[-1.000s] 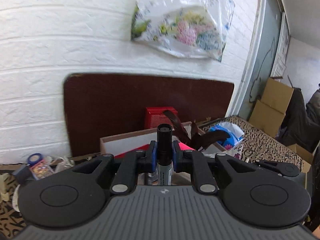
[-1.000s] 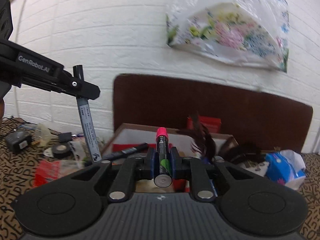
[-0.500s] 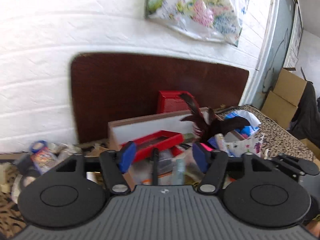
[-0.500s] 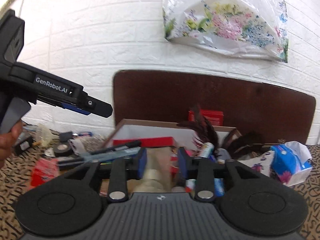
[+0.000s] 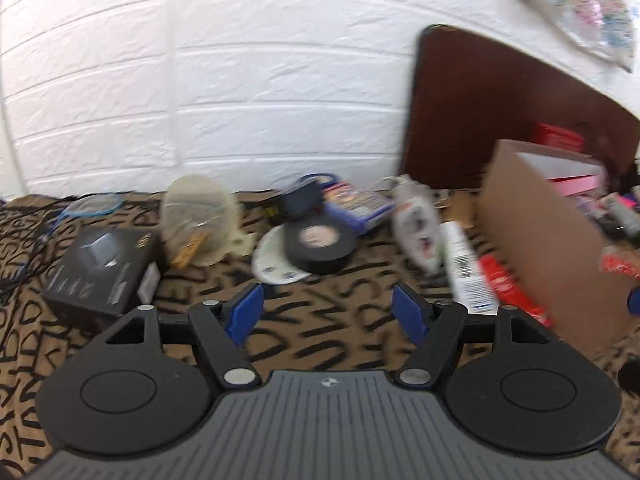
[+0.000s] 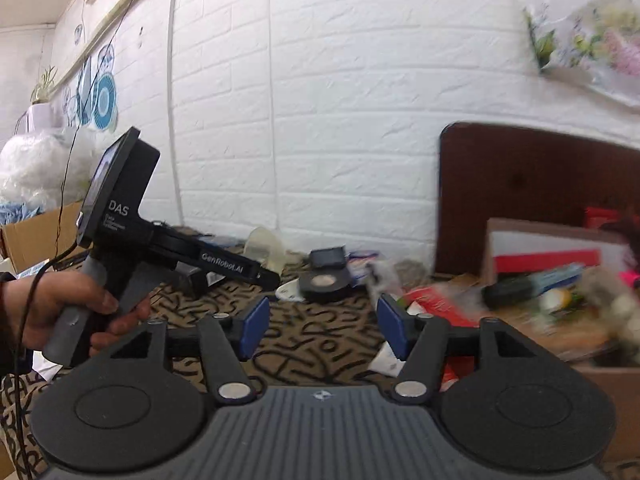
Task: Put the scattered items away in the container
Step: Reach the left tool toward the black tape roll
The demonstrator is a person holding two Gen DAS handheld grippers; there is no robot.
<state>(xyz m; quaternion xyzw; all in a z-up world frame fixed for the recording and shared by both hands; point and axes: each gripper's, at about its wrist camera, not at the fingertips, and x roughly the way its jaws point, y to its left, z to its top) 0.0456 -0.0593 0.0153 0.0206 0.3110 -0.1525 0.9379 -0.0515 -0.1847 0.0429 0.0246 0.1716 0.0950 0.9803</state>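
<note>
Both grippers are empty. The left gripper (image 5: 328, 314) and the right gripper (image 6: 318, 330) have just been opening their fingers, and nothing sits between them. The cardboard box (image 5: 548, 248) stands at the right, already full of pens and bits. A roll of black tape (image 5: 320, 244), a clear cup (image 5: 198, 220) and a black box (image 5: 102, 270) lie on the patterned worktop (image 5: 328, 336). The cup looks light, so a bump could roll it off. The two grippers could also knock together.

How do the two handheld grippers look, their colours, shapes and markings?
Both are black, each with two round discs, a ribbed grey base and blue pads on the jaws. The left gripper has a grey pistol handle, white "DAS" and "GenRobot.AI" lettering and a thin black cable.
</note>
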